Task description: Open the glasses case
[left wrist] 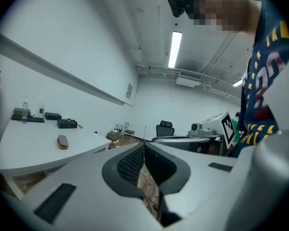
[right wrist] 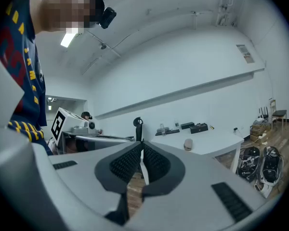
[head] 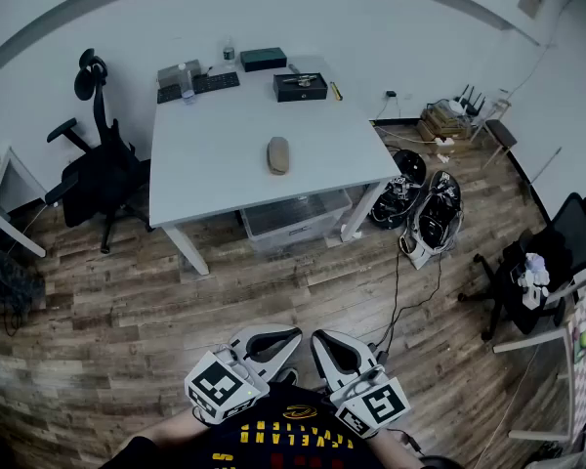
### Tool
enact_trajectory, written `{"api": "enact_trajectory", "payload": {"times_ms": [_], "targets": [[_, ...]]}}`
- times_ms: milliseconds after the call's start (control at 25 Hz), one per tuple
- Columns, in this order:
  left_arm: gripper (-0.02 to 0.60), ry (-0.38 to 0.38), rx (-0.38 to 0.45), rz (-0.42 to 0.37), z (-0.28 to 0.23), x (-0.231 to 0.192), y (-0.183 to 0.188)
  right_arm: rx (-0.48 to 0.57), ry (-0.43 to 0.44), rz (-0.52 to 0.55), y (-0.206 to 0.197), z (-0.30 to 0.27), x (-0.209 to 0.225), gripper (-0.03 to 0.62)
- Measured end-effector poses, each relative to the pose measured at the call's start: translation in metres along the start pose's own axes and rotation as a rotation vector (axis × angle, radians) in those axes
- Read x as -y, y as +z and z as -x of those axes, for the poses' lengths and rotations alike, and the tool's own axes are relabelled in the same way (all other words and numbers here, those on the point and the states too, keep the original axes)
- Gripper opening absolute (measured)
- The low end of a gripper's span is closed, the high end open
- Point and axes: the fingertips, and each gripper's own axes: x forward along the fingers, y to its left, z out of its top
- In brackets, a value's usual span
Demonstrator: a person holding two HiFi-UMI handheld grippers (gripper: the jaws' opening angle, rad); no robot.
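Note:
A tan oval glasses case (head: 278, 154) lies shut near the middle of the white table (head: 215, 164), far ahead of both grippers. It also shows small in the left gripper view (left wrist: 62, 141) and the right gripper view (right wrist: 188, 144). My left gripper (head: 273, 336) and right gripper (head: 334, 343) are held side by side close to the person's body, over the wooden floor. The left gripper's (left wrist: 144, 145) jaws are shut with nothing between them. The right gripper's (right wrist: 142, 143) jaws are shut and empty too.
At the table's back edge are a black box (head: 300, 86), a keyboard (head: 200, 83) and a dark case (head: 263, 59). A clear bin (head: 295, 220) stands under the table. A black office chair (head: 98, 174) stands at its left, bags (head: 425, 208) and cables at its right.

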Motion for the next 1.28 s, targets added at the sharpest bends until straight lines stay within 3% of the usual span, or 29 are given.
{"api": "enact_trajectory", "payload": {"times_ms": [560,1280], "targets": [[0.014,-0.004,-0.011,0.002,0.004,-0.026,0.006,0.006,-0.005,-0.015,0.005,-0.024,0.001,0.029],[0.014,-0.045,0.009,0.092,-0.002,-0.161,0.024,-0.075,-0.080,-0.045,0.012,-0.152,0.037,0.031]]}}
